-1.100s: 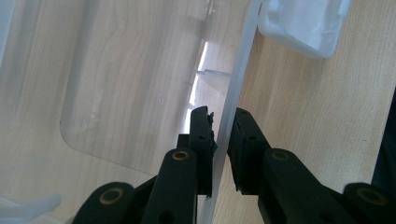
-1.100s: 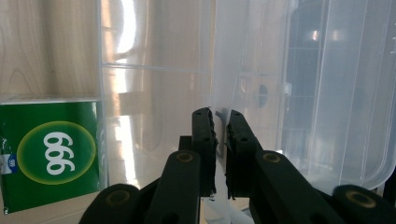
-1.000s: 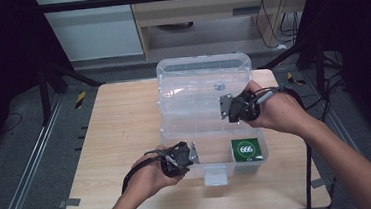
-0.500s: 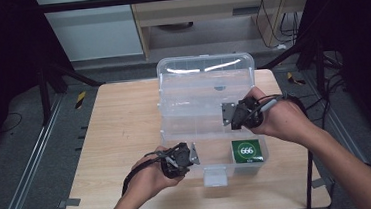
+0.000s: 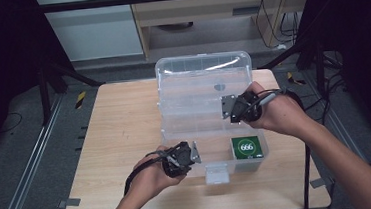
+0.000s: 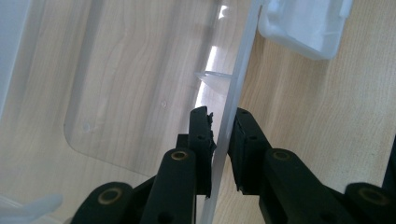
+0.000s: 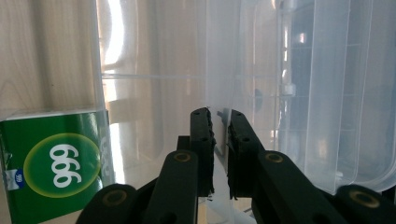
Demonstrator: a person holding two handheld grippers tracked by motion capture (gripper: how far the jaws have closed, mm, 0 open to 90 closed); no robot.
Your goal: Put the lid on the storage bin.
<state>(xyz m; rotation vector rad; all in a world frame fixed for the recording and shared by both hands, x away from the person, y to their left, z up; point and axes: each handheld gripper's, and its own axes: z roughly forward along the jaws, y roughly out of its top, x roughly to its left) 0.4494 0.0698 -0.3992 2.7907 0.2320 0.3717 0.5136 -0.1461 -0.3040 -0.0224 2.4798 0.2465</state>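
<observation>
Where the clear plastic box (image 5: 207,115) sits on the wooden table (image 5: 120,134), all items are listed relative to it.

Left gripper (image 6: 222,140): jaws narrowed onto the box's thin front wall, one jaw on each side of it, touching or nearly so. Left hand (image 5: 151,177) just before the front edge, forearm entering from the near table edge. White latch (image 6: 301,25) on the front edge, just beyond this gripper.

Right gripper (image 7: 219,140): jaws narrow, a thin clear panel of the box between them; firm grip cannot be told. Right hand (image 5: 274,112) over the right side, forearm crossing the table's near right corner.

Green packet (image 7: 53,161): inside the box, front right compartment, beside the right gripper. White numerals in a light green disc read "666" in the high view, "999" from the right gripper view.

Lid: open, raised at the far side.
</observation>
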